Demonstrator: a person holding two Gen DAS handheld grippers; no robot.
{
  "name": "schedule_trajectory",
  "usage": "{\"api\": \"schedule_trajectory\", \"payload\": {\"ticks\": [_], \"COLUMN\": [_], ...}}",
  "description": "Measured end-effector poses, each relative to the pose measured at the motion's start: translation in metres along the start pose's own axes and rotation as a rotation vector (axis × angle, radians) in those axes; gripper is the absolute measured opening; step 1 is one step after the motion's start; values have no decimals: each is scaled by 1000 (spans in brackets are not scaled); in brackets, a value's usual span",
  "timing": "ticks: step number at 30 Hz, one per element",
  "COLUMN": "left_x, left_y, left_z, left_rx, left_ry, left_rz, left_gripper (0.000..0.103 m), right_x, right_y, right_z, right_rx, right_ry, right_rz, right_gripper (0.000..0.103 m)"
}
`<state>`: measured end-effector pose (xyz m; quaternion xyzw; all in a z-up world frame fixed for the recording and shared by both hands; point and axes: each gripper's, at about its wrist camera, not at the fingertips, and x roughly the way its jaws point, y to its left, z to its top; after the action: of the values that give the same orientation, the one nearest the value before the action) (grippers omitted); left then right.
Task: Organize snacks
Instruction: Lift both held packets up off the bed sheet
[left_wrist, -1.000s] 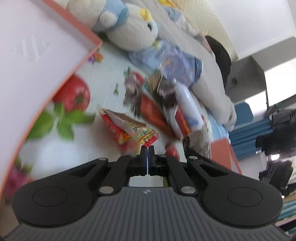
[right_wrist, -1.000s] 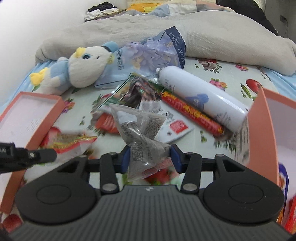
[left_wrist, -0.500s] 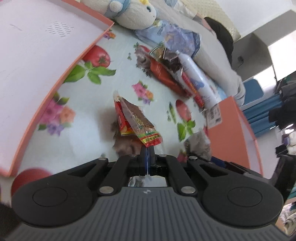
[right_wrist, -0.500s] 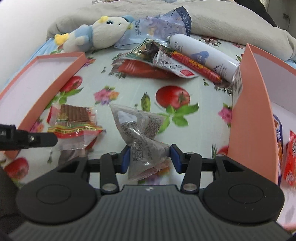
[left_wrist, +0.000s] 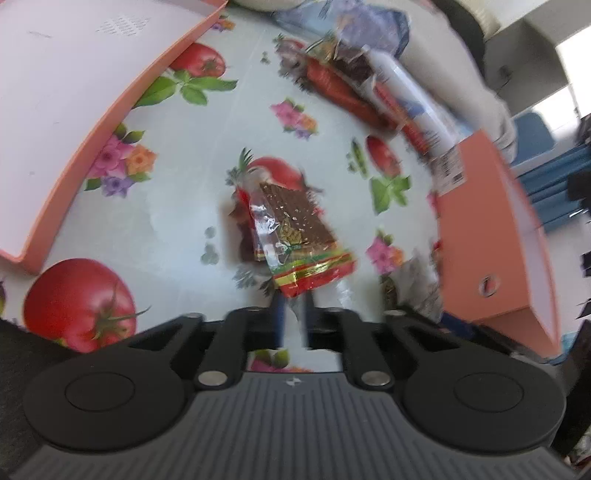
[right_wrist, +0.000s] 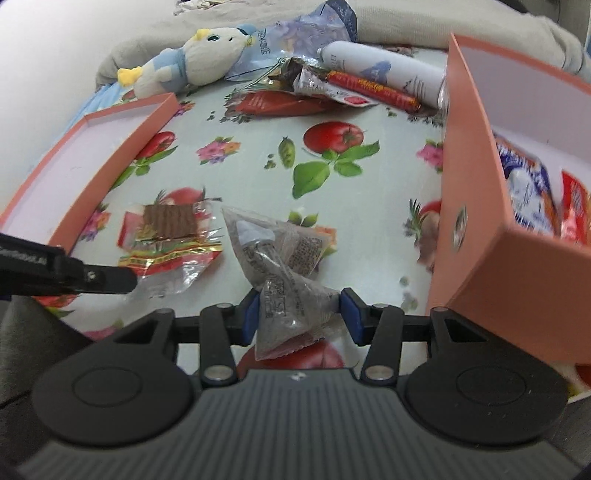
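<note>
A red and gold snack packet (left_wrist: 299, 236) (right_wrist: 170, 240) lies on the flowered cloth. Just behind its near end is my left gripper (left_wrist: 291, 314); its jaws are opening and the pads no longer press on the packet. One of its fingers (right_wrist: 107, 280) shows in the right wrist view, beside the packet. My right gripper (right_wrist: 301, 314) holds a clear grey packet (right_wrist: 280, 258) above the cloth. Those jaws are easing open, but both pads still touch the packet. An orange box (right_wrist: 476, 221) (left_wrist: 480, 240) stands close on the right with snacks (right_wrist: 532, 199) inside.
A shallow orange lid (right_wrist: 122, 166) (left_wrist: 110, 122) lies at the left. At the far end are a pile of snack packets (right_wrist: 295, 99), a white bottle (right_wrist: 384, 77), a plush toy (right_wrist: 192, 59) and a tissue pack (right_wrist: 303, 33). A grey blanket lies behind them.
Both grippers pulled back from the far pile. The left jaws, shut on the red packet before, have parted and it now rests on the cloth. The right gripper carried the grey packet nearer the box.
</note>
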<state>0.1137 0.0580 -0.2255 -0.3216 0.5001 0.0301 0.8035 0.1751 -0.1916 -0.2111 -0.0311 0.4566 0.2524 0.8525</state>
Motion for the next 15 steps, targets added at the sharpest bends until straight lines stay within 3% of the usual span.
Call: {"api": "schedule_trajectory", "payload": {"ticks": [1,2,3,5,15], "left_x": [0,-2,-4,-6,-26], "left_y": [-2,-5,-7,-11,-31], "left_z": [0,-1,-2,-4,10], "left_rx": [10,26,47,83,313], "left_ry": [12,9,0,10,-78], "left_rz": [13,18,27,49,162], "left_gripper": [53,66,69,71,72], "right_x": [-1,-2,-3,-5,-11], "right_y": [-1,-3,-4,-3,10], "right_z": [0,0,0,0,-7], "right_rx": [4,7,5,-14,-152], "right_ry": [-4,-9,-15,-28,-125], "right_rz": [15,29,41,58,119], "right_gripper": [56,59,66,77,76]}}
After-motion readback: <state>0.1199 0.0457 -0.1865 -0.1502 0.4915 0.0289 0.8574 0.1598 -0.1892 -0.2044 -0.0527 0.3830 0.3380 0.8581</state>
